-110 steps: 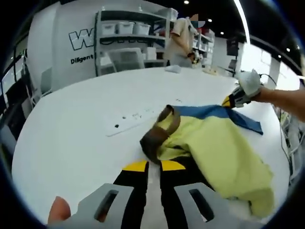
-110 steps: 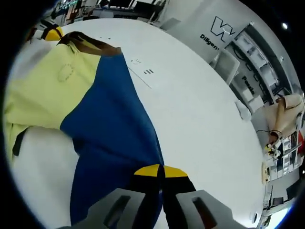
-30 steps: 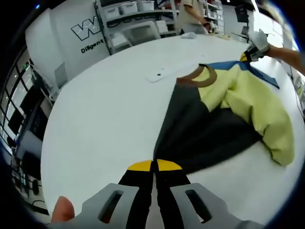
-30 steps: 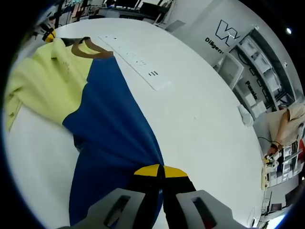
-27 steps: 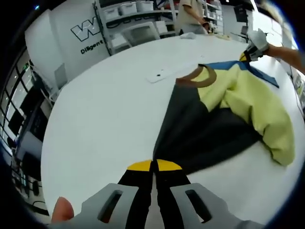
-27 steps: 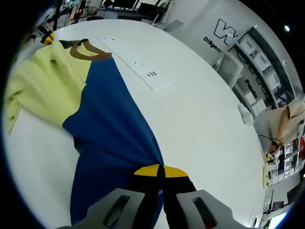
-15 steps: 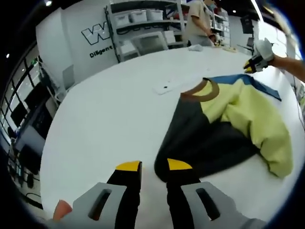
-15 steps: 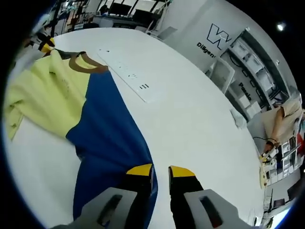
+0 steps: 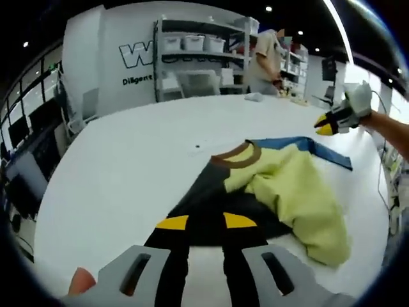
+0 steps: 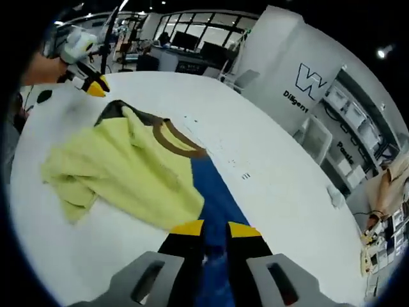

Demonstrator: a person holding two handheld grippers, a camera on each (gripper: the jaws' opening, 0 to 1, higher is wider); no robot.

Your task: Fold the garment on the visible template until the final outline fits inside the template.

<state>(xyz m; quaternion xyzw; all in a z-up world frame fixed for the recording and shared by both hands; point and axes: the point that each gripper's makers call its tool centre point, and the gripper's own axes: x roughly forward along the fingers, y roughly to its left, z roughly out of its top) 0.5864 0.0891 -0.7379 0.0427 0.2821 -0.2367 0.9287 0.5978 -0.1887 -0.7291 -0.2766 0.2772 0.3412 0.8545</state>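
Left gripper view: a white table (image 9: 115, 173) is recorded, carrying the garment (image 9: 281, 185), a shirt with a yellow body, a dark sleeve, a blue sleeve and a brown collar (image 9: 238, 155). It lies rumpled, the yellow body bunched toward the hem. A pale strip, possibly the template (image 10: 220, 153), is noted beyond the collar in the right gripper view; its outline cannot be made out, so fit cannot be judged.

Risk, as judged: a fold started on the bunched yellow cloth is likely to trap creases and leave an outline that overruns the template. A pinch taken too deep could lift two layers and drag the whole shirt across the table.

The left gripper (image 9: 206, 221) is seen with jaws parted and nothing held, the dark sleeve just beyond its yellow tips. The right gripper (image 10: 216, 228) is likewise parted and empty, the blue sleeve lying under and between its tips; contact cannot be confirmed.
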